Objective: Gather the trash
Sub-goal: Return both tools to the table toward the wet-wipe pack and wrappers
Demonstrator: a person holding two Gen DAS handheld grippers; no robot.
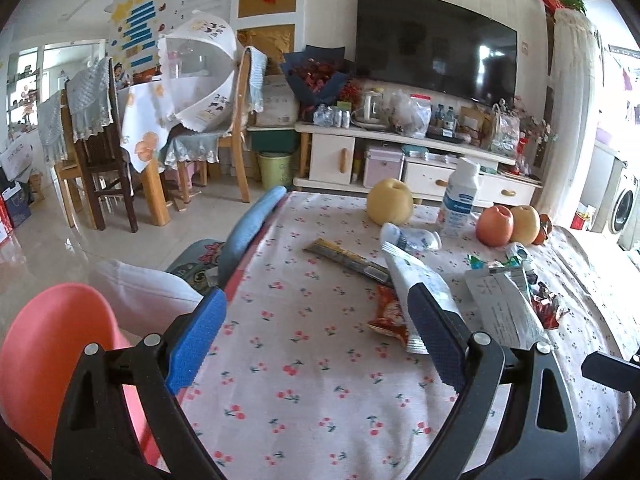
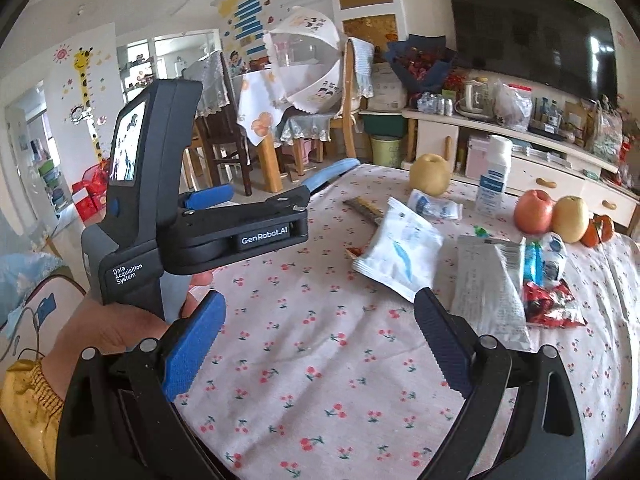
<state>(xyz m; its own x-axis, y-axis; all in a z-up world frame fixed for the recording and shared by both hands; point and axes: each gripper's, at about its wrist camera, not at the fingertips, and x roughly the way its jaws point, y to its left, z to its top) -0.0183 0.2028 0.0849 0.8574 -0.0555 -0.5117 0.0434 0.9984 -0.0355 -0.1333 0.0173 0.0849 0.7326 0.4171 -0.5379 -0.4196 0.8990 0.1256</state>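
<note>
White snack packet (image 2: 400,250) lay mid-table on the cherry-print cloth (image 2: 320,360), overlapping an orange wrapper (image 1: 390,314); grey paper bag (image 2: 486,280) and red foil wrapper (image 2: 554,306) just right. Left gripper (image 1: 316,338) hovered with fingers spread wide, empty. Right gripper (image 2: 320,342) likewise spread, empty. Pink bin (image 1: 56,356) off the table's left edge.

The table (image 2: 328,392) wore a matt, creased cherry-print cloth. A white snack packet (image 2: 400,252) looked like smooth plastic film, and the red wrapper (image 2: 552,304) was glossy, crinkled foil. Each hand-held gripper (image 1: 316,344) was matt black plastic with ribbed blue pads (image 1: 196,340).
</note>
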